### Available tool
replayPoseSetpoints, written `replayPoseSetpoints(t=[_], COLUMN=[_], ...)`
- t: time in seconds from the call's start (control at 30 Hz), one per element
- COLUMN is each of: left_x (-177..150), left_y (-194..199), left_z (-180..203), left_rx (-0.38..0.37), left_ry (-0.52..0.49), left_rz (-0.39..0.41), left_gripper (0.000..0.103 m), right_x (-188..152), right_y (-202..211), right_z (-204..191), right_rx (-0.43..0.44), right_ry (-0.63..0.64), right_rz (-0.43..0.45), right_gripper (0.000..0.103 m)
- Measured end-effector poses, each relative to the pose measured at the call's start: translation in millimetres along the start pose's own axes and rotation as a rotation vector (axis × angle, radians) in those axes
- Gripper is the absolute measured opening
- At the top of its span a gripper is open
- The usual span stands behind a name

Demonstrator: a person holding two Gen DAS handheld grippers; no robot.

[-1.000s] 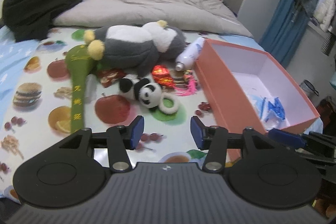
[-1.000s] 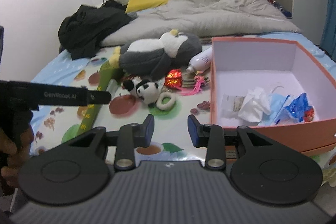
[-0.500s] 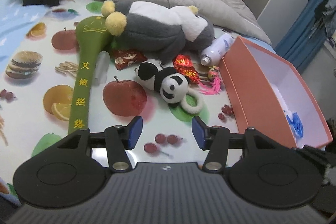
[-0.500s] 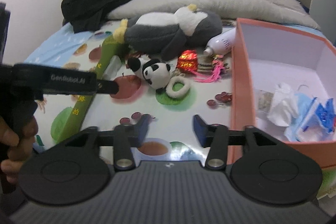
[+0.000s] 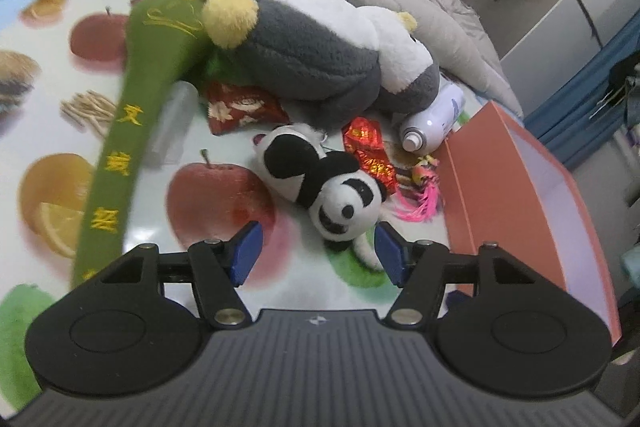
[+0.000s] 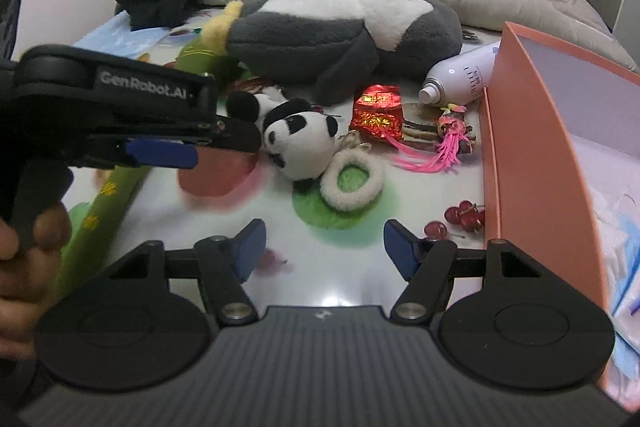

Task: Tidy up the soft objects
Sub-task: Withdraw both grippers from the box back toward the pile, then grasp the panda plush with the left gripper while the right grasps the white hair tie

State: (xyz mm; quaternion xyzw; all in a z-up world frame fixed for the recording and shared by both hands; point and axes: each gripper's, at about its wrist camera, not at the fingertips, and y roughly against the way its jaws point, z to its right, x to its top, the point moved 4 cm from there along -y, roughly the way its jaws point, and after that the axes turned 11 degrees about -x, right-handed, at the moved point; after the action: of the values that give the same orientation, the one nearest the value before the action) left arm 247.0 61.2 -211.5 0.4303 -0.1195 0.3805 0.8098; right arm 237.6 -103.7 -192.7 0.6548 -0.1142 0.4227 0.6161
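My left gripper (image 5: 316,247) is spread, the panda plush (image 5: 324,183) just ahead between its tips. Closing now may, I think, snag the fluffy ring (image 6: 352,179) beside it. My right gripper (image 6: 324,247) is spread too, holding nothing.

Small panda plush (image 5: 320,183) lies beside grey-white plush (image 5: 320,55).

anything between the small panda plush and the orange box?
Yes: red foil packet and pink tassel charm lie between panda plush and orange box, clearest in right wrist view.
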Motion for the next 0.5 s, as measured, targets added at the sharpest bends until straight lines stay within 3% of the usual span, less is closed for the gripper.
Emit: replayPoseSetpoints(t=[0.5], left_x=[16], left_y=[-52], left_z=[-13], left_rx=[-0.066], left_ry=[0.137], left_rz=[-0.037], left_gripper=[0.067], right_x=[12], right_y=[-66], right_z=[-1], right_rx=[-0.017], right_ry=[0.009], right_rz=[-0.034], right_gripper=[0.056])
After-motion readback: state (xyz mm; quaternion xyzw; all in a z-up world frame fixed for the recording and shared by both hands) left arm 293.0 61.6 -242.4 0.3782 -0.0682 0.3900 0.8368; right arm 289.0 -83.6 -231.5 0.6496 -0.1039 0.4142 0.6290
